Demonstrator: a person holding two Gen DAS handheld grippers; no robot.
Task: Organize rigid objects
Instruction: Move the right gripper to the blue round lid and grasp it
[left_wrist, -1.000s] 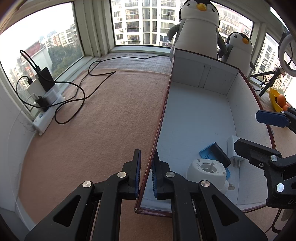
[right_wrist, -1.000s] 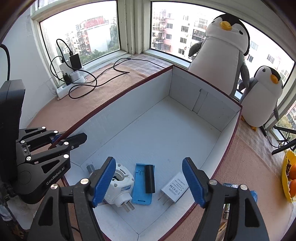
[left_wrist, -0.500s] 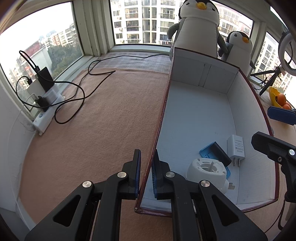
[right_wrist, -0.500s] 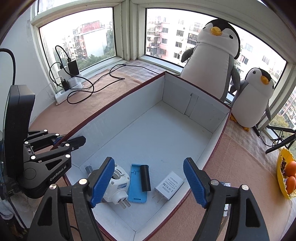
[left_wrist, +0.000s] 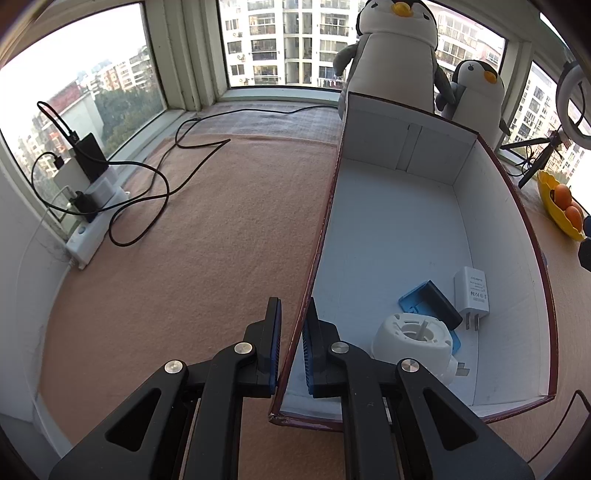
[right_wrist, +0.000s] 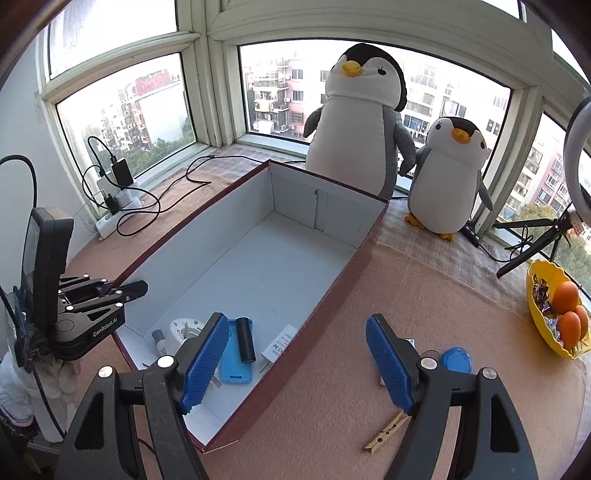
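Observation:
A long box (left_wrist: 495, 206), white inside and dark red outside, lies on the tan carpet. My left gripper (left_wrist: 293, 332) is shut on its left wall near the front corner, also seen as the left gripper (right_wrist: 125, 290) in the right wrist view. In the box's near end lie a white round plug adapter (left_wrist: 413, 338), a blue holder with a black cylinder (left_wrist: 430, 304) and a white charger (left_wrist: 474, 291). My right gripper (right_wrist: 295, 325) is open and empty above the box's right wall (right_wrist: 332, 295). On the carpet beyond it lie a blue round cap (right_wrist: 457, 360) and a wooden clothespin (right_wrist: 386, 432).
Two plush penguins (right_wrist: 358, 122) stand behind the box. A power strip with chargers and black cables (left_wrist: 92, 199) sits by the left window. A yellow bowl of oranges (right_wrist: 554, 314) and a small tripod (right_wrist: 532, 243) stand at the right.
My right gripper, still open, has risen and moved right, from over the objects in the box to over its right wall. The left gripper and the box have not moved.

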